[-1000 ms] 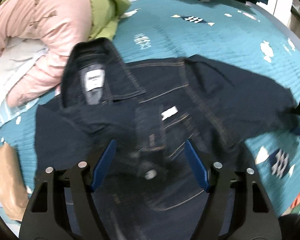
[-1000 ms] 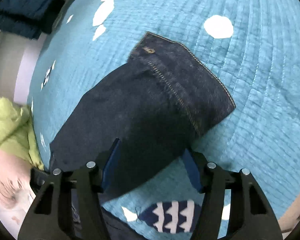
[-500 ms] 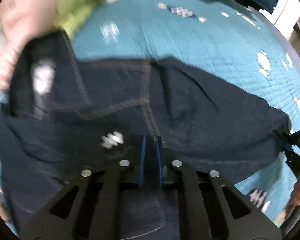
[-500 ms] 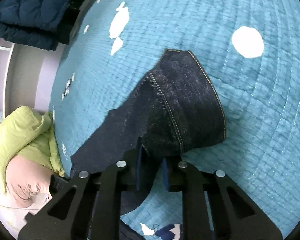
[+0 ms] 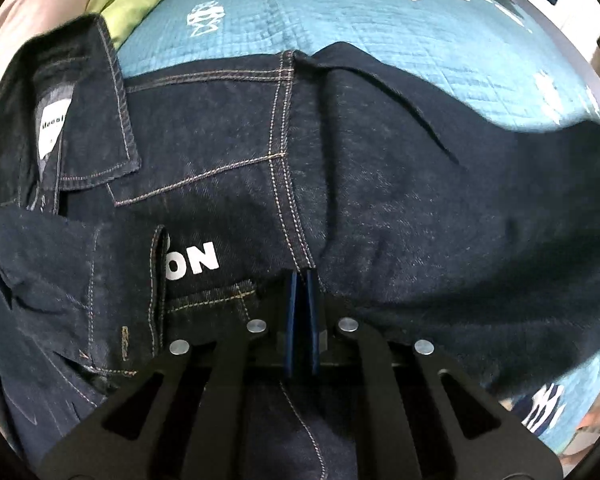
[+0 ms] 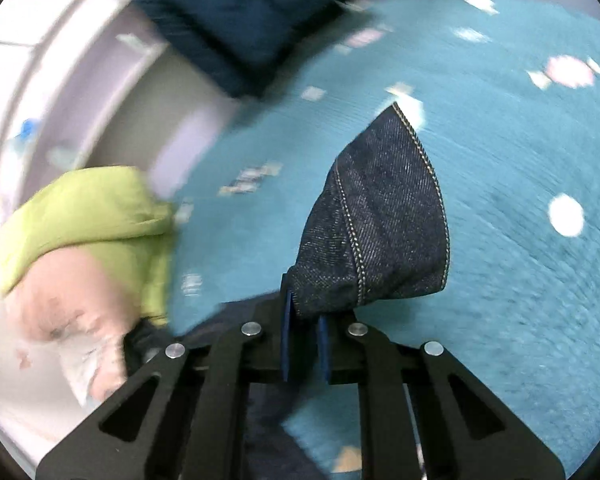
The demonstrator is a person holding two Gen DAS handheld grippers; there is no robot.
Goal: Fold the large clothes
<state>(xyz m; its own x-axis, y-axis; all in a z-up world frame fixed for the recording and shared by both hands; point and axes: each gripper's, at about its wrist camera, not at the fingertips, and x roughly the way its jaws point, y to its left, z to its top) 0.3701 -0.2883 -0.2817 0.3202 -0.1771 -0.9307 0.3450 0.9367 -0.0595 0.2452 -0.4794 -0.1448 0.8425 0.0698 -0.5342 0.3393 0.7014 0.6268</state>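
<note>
The dark denim jacket (image 5: 372, 184) lies spread on the teal bed quilt (image 5: 380, 20). The left hand-held gripper (image 5: 301, 280) pinches its shoulder seam; the right hand-held gripper (image 6: 305, 308) clamps what looks like the raised sleeve cuff (image 6: 384, 232)

Bedroom in a home — clothes spread and piled on a bed.

A teal quilted bedspread (image 5: 380, 20), printed with white and navy fish-like motifs, is seen covering a wide, soft surface in both views. A dark denim jacket (image 5: 340, 180) is laid out on it. Other garments are heaped at the edge — a lime-green padded jacket (image 6: 96, 208) on top of a pink garment (image 6: 60, 292), and a navy quilted coat (image 6: 236, 12) near the far side. A pale wall or bed frame (image 6: 112, 92) is glimpsed beyond the bedspread, too blurred to be told apart.
</note>
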